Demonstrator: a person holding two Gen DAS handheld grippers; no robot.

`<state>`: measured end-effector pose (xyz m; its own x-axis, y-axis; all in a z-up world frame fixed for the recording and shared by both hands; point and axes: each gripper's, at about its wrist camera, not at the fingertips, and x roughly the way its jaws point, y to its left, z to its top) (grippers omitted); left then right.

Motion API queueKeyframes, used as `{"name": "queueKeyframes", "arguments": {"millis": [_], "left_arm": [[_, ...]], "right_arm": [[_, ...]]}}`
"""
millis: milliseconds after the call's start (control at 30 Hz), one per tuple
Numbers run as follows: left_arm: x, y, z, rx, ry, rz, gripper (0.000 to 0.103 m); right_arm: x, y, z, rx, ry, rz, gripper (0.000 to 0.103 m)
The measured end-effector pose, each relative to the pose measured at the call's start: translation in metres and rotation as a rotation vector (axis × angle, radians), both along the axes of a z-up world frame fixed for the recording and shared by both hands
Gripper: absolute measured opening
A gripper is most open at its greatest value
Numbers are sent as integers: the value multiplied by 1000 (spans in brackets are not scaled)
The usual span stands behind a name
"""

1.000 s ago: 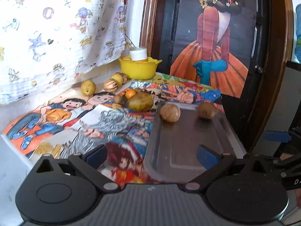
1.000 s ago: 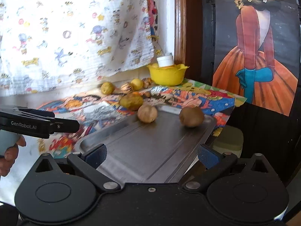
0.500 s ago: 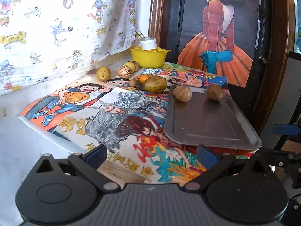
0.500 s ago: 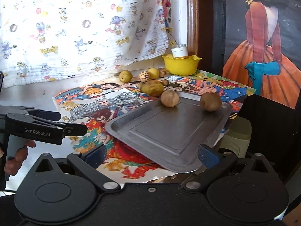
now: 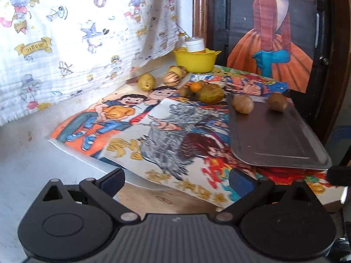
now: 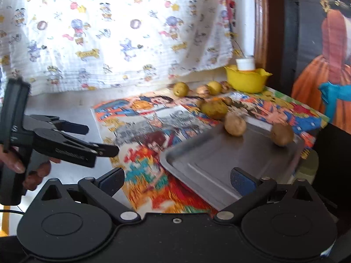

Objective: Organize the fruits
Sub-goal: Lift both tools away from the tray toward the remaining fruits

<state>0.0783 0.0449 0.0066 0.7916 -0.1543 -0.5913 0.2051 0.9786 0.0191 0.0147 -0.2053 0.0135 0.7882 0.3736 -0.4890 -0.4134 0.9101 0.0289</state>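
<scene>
Far ahead of both tools, past the comic posters, sits the loose fruit cluster: a big yellow-green fruit, a small orange one touching it, a yellow fruit off to the left near the hanging cloth, more beside the yellow bowl at the back. Two brown fruits already on the metal tray: one at the far left edge, the other further right, well apart from each other. Tray lies on the right side of the tabletop, long axis running away from the cameras

Left hand-held gripper: jaws wide apart, nothing between them, hanging over the near tabletop edge, touching nothing. Right hand-held gripper: also spread wide, empty, hovering above the tray's near corner. In the right view the left tool shows side-on at far left, held by a hand, fingertips parted

Judgement: loose fruit lies straight ahead and slightly right of the left tool, ahead-left of the right one; neither is close, both need a long forward reach. Left looks the better fit for the cloth-side fruit, right for drops onto the tray
</scene>
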Motion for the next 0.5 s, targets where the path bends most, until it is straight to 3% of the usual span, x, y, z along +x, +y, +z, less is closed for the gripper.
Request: {"name": "queueKeyframes", "arguments": {"millis": [333,500], "left_arm": [[40,22,10,34,-1,73,103],[70,31,17,7,11,89,103]], "right_arm": [[36,10,37,28,-23,45,102],[56,15,51,-50,-59,74,102]]}}
